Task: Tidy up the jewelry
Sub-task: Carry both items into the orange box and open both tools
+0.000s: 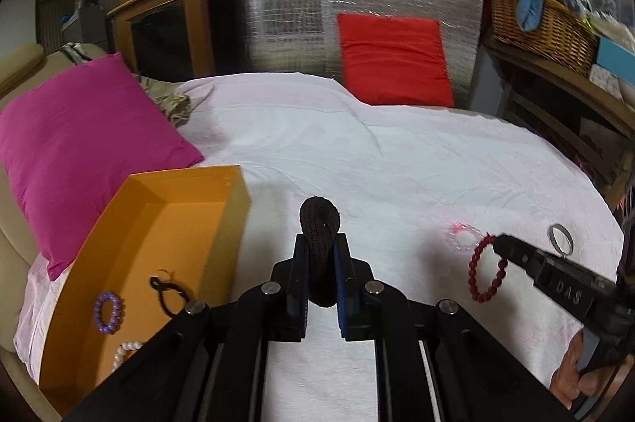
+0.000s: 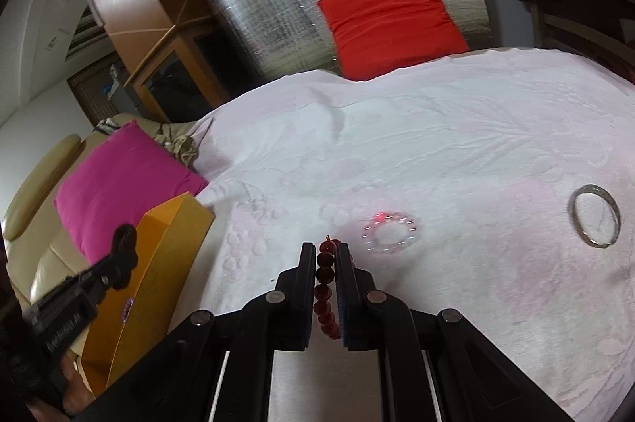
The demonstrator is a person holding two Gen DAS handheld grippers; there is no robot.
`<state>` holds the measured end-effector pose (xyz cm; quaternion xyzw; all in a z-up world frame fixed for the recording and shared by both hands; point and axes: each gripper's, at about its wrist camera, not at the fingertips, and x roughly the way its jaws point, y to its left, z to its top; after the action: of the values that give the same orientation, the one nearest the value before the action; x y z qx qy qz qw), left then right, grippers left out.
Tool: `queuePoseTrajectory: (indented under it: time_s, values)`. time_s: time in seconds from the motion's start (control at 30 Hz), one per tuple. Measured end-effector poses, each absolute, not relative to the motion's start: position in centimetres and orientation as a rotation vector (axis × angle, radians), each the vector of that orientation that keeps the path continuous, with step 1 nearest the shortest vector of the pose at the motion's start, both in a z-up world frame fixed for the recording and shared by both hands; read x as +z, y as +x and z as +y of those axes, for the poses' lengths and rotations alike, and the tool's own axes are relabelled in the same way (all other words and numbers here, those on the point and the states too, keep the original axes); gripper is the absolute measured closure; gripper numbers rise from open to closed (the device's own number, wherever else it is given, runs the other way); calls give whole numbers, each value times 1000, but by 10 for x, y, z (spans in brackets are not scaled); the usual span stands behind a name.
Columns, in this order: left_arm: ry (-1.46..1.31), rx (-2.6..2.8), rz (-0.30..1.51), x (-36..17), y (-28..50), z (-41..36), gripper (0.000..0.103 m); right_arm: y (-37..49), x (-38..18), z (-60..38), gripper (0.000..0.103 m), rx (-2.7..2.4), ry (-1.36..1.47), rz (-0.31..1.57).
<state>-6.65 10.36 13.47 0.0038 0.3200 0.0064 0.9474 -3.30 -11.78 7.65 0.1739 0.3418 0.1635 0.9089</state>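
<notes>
Left claw (image 1: 320, 251) was clamped on a black fabric hair tie (image 1: 320, 223), held above the white bedspread (image 1: 357, 160) just right of the orange box (image 1: 166, 223). In the right wrist view the same tie (image 2: 125, 243) showed beside the box's rim (image 2: 174, 251).

Right claw (image 2: 326, 255) was pinched on a dark red bead bracelet (image 2: 325, 299); the beads ran between the two fingers. From the left view the bracelet (image 1: 486, 271) hung looped off the claw tip (image 1: 498, 243), low over the bedspread; touching it or not, couldn't tell.

Box held a purple bead bracelet (image 1: 107, 313), a thin black band (image 1: 168, 293) and a white pearl bracelet (image 1: 126, 352), the last partly hidden by the left claw's arm.

On the bedspread lay a clear bead bracelet (image 2: 391, 233), just beside the right claw tip, and a silver bangle (image 2: 595, 221) well apart to the right.

Magenta pillow (image 1: 87, 144) sat behind the box, red pillow (image 1: 395, 60) against a foil panel (image 1: 285, 5) at the far end.
</notes>
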Motion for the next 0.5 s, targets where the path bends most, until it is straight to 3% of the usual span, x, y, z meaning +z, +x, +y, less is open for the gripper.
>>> queuePoseTrajectory:
  time_s: [0.5]
  values:
    - [-96, 111, 658, 147, -67, 197, 91, -45, 99, -64, 92, 447, 254, 657]
